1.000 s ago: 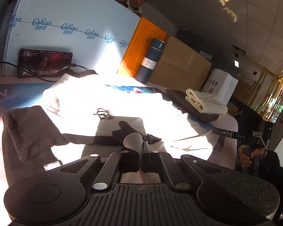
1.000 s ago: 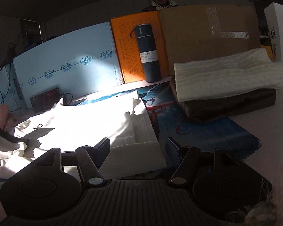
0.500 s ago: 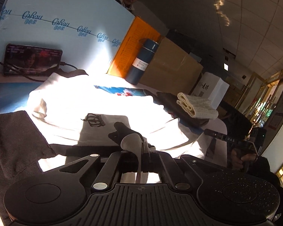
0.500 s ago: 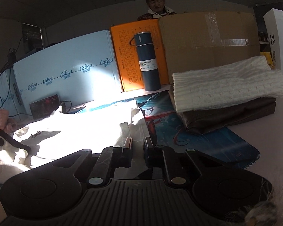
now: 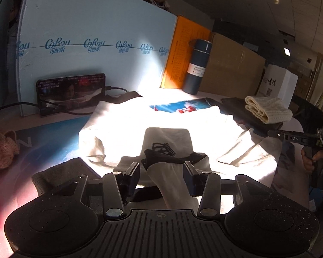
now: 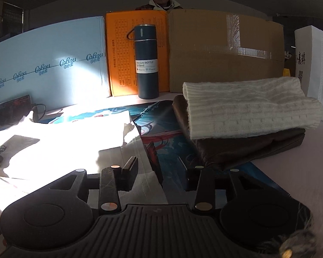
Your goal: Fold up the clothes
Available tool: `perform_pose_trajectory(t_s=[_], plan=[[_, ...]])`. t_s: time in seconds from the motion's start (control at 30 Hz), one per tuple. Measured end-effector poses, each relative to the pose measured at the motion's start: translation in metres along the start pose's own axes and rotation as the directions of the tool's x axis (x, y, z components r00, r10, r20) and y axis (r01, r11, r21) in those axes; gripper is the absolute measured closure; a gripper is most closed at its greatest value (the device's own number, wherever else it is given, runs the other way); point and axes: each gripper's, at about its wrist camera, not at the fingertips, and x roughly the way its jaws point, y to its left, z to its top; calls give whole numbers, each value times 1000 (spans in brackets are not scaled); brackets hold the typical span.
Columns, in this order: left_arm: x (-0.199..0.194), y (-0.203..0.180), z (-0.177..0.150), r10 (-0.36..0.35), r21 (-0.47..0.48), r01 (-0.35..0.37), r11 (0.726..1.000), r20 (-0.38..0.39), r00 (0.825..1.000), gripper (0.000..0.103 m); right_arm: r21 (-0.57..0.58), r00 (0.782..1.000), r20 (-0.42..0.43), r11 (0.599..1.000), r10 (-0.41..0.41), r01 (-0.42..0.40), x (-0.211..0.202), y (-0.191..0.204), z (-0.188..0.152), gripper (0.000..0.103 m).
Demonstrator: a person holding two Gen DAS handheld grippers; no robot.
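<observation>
Right hand-held gripper (image 6: pixel 159 173) spread wide over white garment (image 6: pixel 60 142) edge; cream knit (image 6: pixel 249 109) atop brown fabric (image 6: pixel 247 148)

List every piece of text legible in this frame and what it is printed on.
"VACUUM BOTTLE 500ml": label of the blue flask.
"Cobou", repeated, small characters under it too blurred: light blue board.
"DAS": right gripper's dark bar.
Orange box: grid print too small to read.
White bag: large characters and a QR code, not clearly readable.
Phone screen: blurred.
</observation>
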Motion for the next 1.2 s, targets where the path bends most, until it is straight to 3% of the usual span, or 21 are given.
perform_pose_trajectory(t_s=[0.1, 0.13, 0.2, 0.27, 0.4, 0.5, 0.57, 0.67, 0.8, 0.87, 0.9, 0.93, 0.97, 1.07, 1.2], plan=[[-43, 4, -10, 30, 15, -31, 999, 87, 996, 28, 27, 997, 73, 999, -35, 33, -21, 10, 6, 44], [-56, 3, -15, 29, 22, -32, 999, 102, 994, 27, 30, 995, 95, 999, -31, 28, -27, 16, 7, 35], [-80, -3, -30, -5, 31, 1, 1000, 116, 993, 24, 25, 992, 121, 999, 32, -35, -35, 35, 10, 26], [-98, -14, -46, -60, 46, 55, 997, 114, 992, 24, 32, 981, 108, 986, 161, -165, -34, 60, 12, 24], [-111, -51, -73, -115, 169, 102, 980, 66, 991, 24, 16, 923, 41, 923, 383, -384, -20, 122, 13, 24], [-112, -63, -82, -111, 234, 99, 967, 41, 993, 24, -82, 862, -17, 858, 507, -506, -7, 174, 12, 24], [-112, -64, -85, -107, 249, 95, 964, 34, 994, 24, -149, 825, -69, 812, 561, -564, 2, 205, 13, 24], [-112, -66, -89, -101, 271, 90, 958, 25, 995, 24, -260, 749, -157, 705, 643, -660, 13, 243, 14, 24], [-113, -68, -95, -92, 300, 84, 950, 12, 996, 24, -352, 716, -260, 627, 648, -695, 29, 280, 8, 24], [-113, -69, -97, -92, 309, 86, 947, 5, 996, 24, -374, 697, -300, 592, 651, -714, 36, 291, 3, 33], [-112, -69, -98, -98, 307, 94, 947, 0, 995, 24, -384, 696, -308, 585, 648, -715, 39, 294, 0, 44], [-111, -69, -98, -105, 305, 101, 947, -5, 995, 24, -393, 699, -306, 583, 647, -711, 40, 295, -2, 81], [-109, -68, -98, -108, 301, 107, 948, -11, 994, 24, -395, 703, -291, 587, 649, -706, 41, 294, -4, 95], [-105, -65, -99, -117, 277, 122, 953, -36, 992, 24, -360, 686, -251, 592, 683, -721, 39, 281, -1, 96], [-101, -61, -101, -118, 255, 128, 958, -53, 992, 24, -297, 703, -151, 646, 695, -703, 40, 267, 12, 97]])
